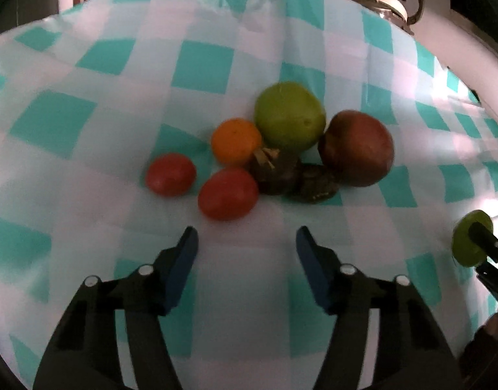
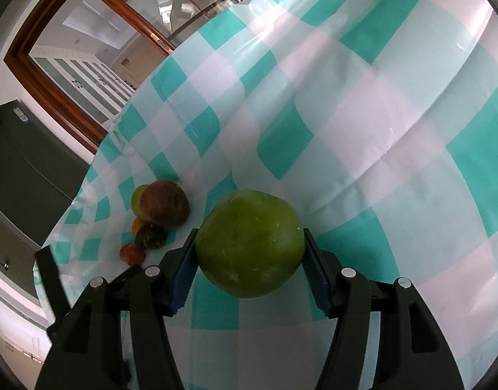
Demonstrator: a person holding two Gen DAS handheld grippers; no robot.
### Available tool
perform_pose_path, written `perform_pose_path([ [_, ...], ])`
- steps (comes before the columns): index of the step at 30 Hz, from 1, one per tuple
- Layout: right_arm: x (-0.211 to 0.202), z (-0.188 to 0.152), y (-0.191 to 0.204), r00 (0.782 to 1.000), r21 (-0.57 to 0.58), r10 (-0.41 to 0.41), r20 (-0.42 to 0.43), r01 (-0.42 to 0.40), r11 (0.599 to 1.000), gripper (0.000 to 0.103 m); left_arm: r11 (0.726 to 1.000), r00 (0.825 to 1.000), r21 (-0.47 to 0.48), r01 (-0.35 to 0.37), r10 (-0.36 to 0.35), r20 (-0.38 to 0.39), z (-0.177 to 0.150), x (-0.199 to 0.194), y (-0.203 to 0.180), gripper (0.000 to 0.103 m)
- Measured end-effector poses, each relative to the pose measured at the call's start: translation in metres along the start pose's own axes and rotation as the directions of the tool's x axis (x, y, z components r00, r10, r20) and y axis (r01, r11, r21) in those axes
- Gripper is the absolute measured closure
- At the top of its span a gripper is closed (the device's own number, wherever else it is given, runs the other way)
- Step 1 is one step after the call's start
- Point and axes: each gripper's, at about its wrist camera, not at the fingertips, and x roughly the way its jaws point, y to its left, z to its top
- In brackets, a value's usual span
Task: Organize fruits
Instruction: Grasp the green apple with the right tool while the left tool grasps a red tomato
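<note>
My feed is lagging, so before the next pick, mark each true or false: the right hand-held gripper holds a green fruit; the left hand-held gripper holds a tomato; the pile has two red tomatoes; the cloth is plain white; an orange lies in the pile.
1. Right hand-held gripper holds a green fruit: true.
2. Left hand-held gripper holds a tomato: false; nothing is between its jaws.
3. The pile has two red tomatoes: true.
4. The cloth is plain white: false; it is teal-and-white checked.
5. An orange lies in the pile: true.
</note>
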Motion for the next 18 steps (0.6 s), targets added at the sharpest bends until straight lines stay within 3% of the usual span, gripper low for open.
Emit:
perform_pose_path([
  [6,0.001,0.001,0.002,1.000,-0.005,-0.004,0.001,0.004,1.000,0.043,0.993,0.998,0.102,-0.065,0.068,-0.020,0.013,0.017,-0.005,0.046],
  [13,0.001,0.001,0.001,1.000,0.003,-0.001,-0.001,0.001,1.000,0.043,0.978,1.000,0.211,0.008,-0.002,-0.029,0.023,0.025,0.006,0.040],
  [18,0.002,0.002,0.001,1.000,0.004,-0.003,-0.002,0.003,1.000,0.043,0.950,1.000,0.313,-0.019,0.021,-0.003,0.027,0.028,0.000,0.037],
])
